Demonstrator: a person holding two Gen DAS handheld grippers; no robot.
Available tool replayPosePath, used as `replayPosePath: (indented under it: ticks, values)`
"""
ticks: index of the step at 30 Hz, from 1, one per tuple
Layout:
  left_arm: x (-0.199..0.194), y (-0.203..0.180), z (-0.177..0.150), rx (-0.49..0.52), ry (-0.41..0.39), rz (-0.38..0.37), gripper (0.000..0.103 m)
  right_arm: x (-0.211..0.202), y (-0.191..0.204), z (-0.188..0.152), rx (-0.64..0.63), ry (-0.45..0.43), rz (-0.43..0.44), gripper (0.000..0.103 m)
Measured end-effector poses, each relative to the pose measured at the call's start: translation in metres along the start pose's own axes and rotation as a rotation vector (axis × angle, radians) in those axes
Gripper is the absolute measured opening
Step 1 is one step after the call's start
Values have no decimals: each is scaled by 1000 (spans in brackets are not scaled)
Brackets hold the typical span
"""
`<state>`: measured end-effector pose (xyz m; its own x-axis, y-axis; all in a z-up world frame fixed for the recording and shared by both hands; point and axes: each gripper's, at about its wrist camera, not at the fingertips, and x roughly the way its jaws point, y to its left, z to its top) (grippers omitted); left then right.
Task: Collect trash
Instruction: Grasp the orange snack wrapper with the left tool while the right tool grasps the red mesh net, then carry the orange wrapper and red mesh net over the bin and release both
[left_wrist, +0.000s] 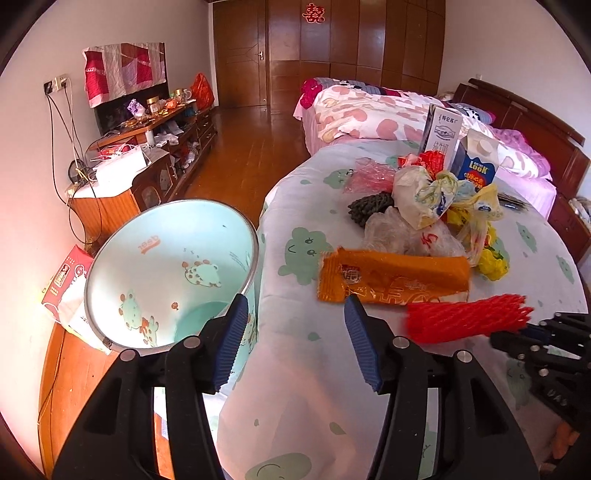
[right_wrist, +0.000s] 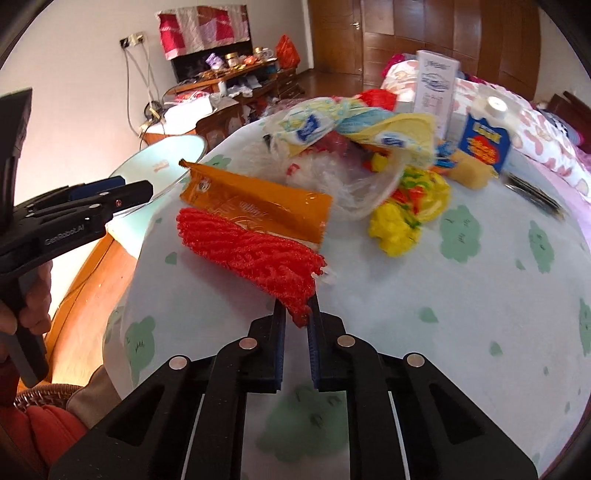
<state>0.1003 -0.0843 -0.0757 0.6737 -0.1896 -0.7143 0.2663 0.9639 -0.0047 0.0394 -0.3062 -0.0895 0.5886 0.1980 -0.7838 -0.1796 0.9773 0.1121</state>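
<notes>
My right gripper (right_wrist: 296, 308) is shut on one end of a red foam net sleeve (right_wrist: 251, 251), held just above the bed; the sleeve also shows in the left wrist view (left_wrist: 465, 319). My left gripper (left_wrist: 295, 312) is open and empty, at the bed's edge between the pale blue trash bin (left_wrist: 170, 273) and an orange snack wrapper (left_wrist: 391, 277). Behind the wrapper lies a pile of plastic bags (left_wrist: 424, 206), with a yellow bag (right_wrist: 402, 218) beside it. The bin's rim also shows in the right wrist view (right_wrist: 162, 162).
Two cartons stand at the back of the pile: a white one (left_wrist: 441, 133) and a blue one (left_wrist: 476, 162). A red tissue box (left_wrist: 66, 284) lies left of the bin. A cluttered wooden cabinet (left_wrist: 155, 147) runs along the left wall.
</notes>
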Motion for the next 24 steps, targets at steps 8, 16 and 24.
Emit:
replayPosePath:
  ticks: [8,16,24]
  values:
    - [-3,-14,9,72,-57,-31,71,-49,-49,-3,196,-124,-90,11]
    - [39,-35,28,274,-82,-215,74,-42,-95,-11,356,-94,-134,11]
    - [67,-44,21,352,-21,-303,23,-31,-98,-13,360,-63,-129,12]
